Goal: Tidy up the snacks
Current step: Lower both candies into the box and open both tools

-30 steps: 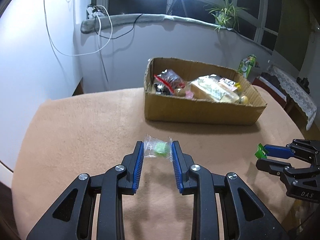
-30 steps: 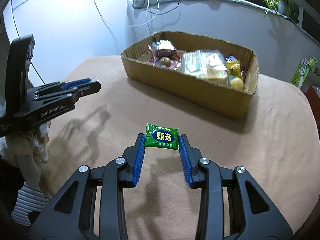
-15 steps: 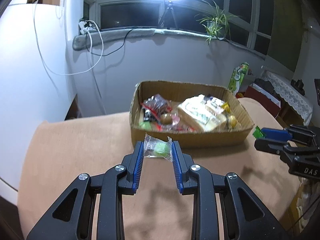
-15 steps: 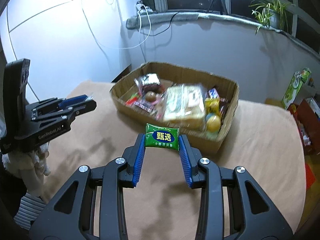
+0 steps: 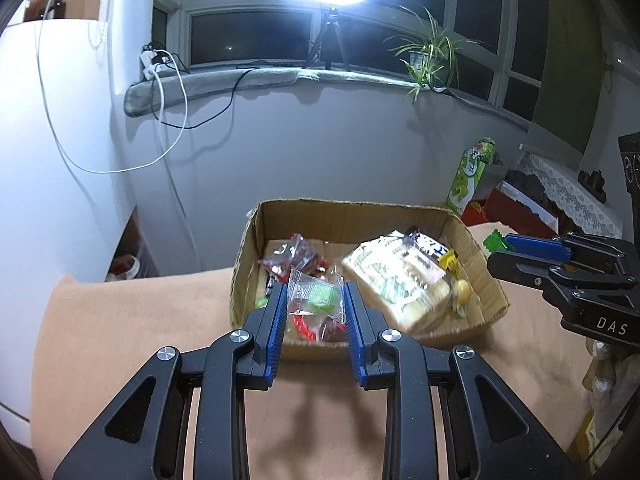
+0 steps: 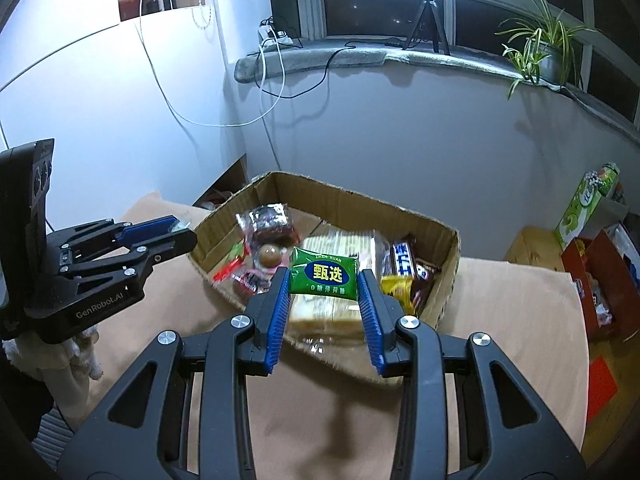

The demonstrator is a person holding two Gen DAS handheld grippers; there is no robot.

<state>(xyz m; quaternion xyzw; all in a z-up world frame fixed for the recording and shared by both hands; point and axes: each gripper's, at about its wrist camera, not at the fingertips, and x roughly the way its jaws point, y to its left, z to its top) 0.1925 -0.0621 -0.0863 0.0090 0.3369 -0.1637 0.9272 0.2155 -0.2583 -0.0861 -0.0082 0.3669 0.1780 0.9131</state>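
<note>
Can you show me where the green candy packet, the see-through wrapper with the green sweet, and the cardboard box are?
green candy packet [image 6: 323, 274]: right wrist view, on its blue label.
see-through wrapper [image 5: 316, 295]: left wrist view, on the green sweet inside.
cardboard box [image 6: 448, 288]: right wrist view, on its right wall.

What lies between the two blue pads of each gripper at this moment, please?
Left wrist view: a clear wrapped green sweet is pinched in the left gripper. Right wrist view: a green packet is pinched in the right gripper.

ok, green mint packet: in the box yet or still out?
Out. The green mint packet is clamped in the right gripper, held up near the cardboard box, not lying among its snacks.
</note>
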